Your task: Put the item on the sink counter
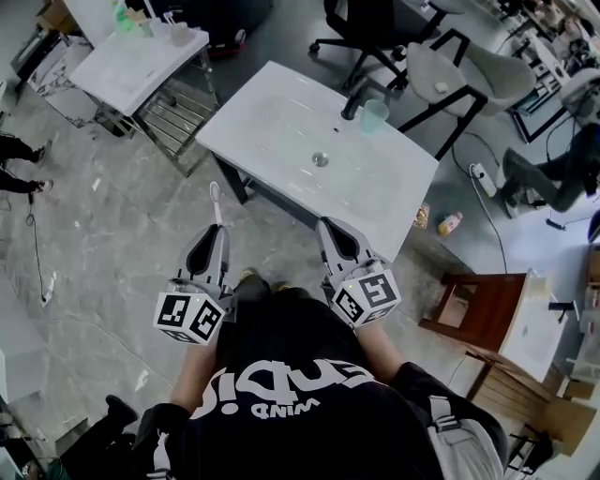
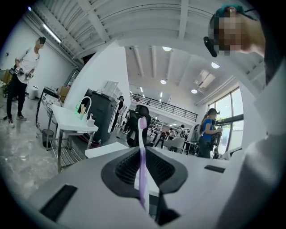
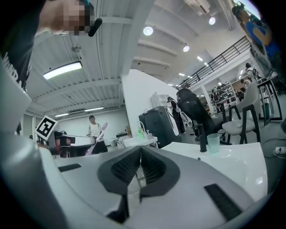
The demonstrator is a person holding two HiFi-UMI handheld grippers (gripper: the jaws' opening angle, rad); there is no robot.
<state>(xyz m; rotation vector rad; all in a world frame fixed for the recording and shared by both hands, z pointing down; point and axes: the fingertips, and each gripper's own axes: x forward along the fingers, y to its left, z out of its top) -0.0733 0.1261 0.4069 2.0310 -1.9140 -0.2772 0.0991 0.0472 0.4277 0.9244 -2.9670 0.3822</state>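
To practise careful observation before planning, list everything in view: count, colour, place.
sink counter: one, white, centre
faucet: one, black, sink counter's far edge
cup: one, pale green, beside the faucet
drain: one, metal, in the basin
second counter: one, white, far left
office chair: one, black, behind the sink counter
side chair: one, grey, right of the faucet
cabinet: one, brown, floor at right
bottle: one, yellow, floor right of the sink counter
toothbrush: one, purple and white, upright in the left gripper's jaws
left gripper: one, grey, jaws shut on the toothbrush
right gripper: one, grey, jaws together, empty
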